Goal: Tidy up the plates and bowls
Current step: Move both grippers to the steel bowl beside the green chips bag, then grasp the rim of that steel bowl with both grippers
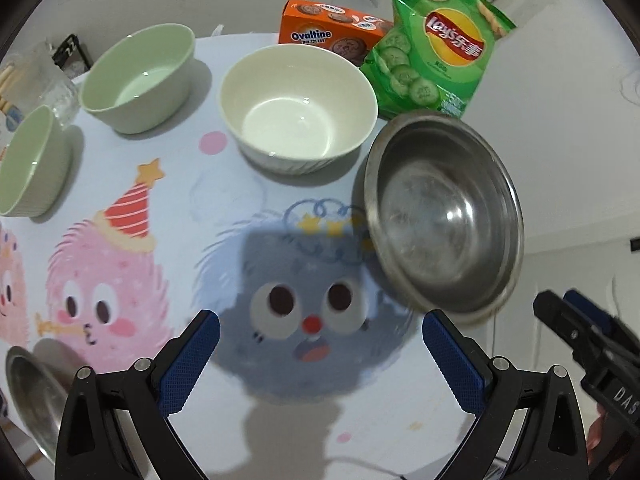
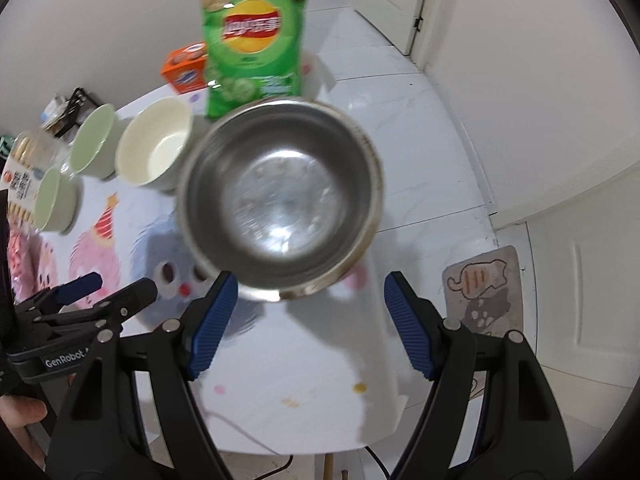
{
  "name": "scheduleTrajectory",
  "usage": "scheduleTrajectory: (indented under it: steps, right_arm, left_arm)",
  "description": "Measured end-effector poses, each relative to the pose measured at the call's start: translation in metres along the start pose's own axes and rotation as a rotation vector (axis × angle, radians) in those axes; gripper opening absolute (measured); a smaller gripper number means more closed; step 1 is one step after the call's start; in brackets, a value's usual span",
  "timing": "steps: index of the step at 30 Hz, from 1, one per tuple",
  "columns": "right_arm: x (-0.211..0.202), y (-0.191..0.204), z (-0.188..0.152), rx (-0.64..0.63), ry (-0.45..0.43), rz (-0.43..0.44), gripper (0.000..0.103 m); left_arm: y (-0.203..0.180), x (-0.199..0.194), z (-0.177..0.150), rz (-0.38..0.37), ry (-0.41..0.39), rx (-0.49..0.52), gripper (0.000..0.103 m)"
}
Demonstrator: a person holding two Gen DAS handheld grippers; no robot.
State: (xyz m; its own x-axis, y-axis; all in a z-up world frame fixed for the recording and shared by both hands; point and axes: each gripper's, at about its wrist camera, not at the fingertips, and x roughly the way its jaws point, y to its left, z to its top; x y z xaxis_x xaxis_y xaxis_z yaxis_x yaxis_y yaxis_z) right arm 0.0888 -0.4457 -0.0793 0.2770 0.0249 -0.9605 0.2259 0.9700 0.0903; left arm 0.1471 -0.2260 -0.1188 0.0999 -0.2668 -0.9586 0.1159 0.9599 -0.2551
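Steel bowl [image 2: 280, 200] sat at table's right edge, just ahead of my right gripper [image 2: 310, 326], rim near its left pad; right hand nearer than left. Right gripper gaped wide, empty. Left gripper [image 1: 320, 364] likewise spread, empty, bowl up-right of it. Cream bowl [image 1: 298, 108] and 2 green bowls [image 1: 140, 76] beyond. Labels read: Lay's bag [image 1: 440, 44], Ovaltine box [image 1: 332, 28].

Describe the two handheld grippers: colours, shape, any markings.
Both are black plastic frames with silver pivot bolts and two angled fingers carrying blue textured pads. The left gripper shows cross-hatched pads and "GenRobot" lettering in the right wrist view. The right gripper has ribbed pads; "DAS" lettering appears on its body in the left wrist view.
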Motion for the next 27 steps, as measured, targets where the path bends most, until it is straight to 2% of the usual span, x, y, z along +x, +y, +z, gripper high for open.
scheduleTrajectory:
  steps: [7,12,14,18,22,24,26,27]
  right_arm:
    - [0.027,-0.030,0.014,0.052,0.027,0.000,0.076]
    - [0.047,-0.050,0.021,0.111,0.053,0.026,0.076]
    - [0.053,-0.057,0.022,0.140,0.066,0.032,0.076]
    - [0.062,-0.062,0.027,0.172,0.075,0.067,0.076]
    - [0.067,-0.057,0.030,0.153,0.082,0.067,0.066]
    - [0.070,-0.057,0.032,0.157,0.092,0.070,0.056]
    - [0.074,-0.055,0.033,0.150,0.116,0.094,0.032]
    - [0.076,-0.054,0.033,0.146,0.124,0.092,0.029]
  left_arm:
    - [-0.007,0.021,0.021,-0.003,0.015,-0.081,0.103]
    - [-0.011,0.030,0.027,0.014,-0.001,-0.096,0.101]
    - [-0.011,0.036,0.028,0.007,0.007,-0.108,0.096]
    - [-0.008,0.049,0.028,-0.007,0.045,-0.143,0.059]
    - [-0.010,0.055,0.031,-0.036,0.058,-0.141,0.045]
    - [-0.013,0.056,0.032,-0.046,0.059,-0.128,0.037]
    - [-0.017,0.057,0.035,-0.056,0.061,-0.118,0.029]
    - [-0.019,0.056,0.035,-0.060,0.063,-0.116,0.025]
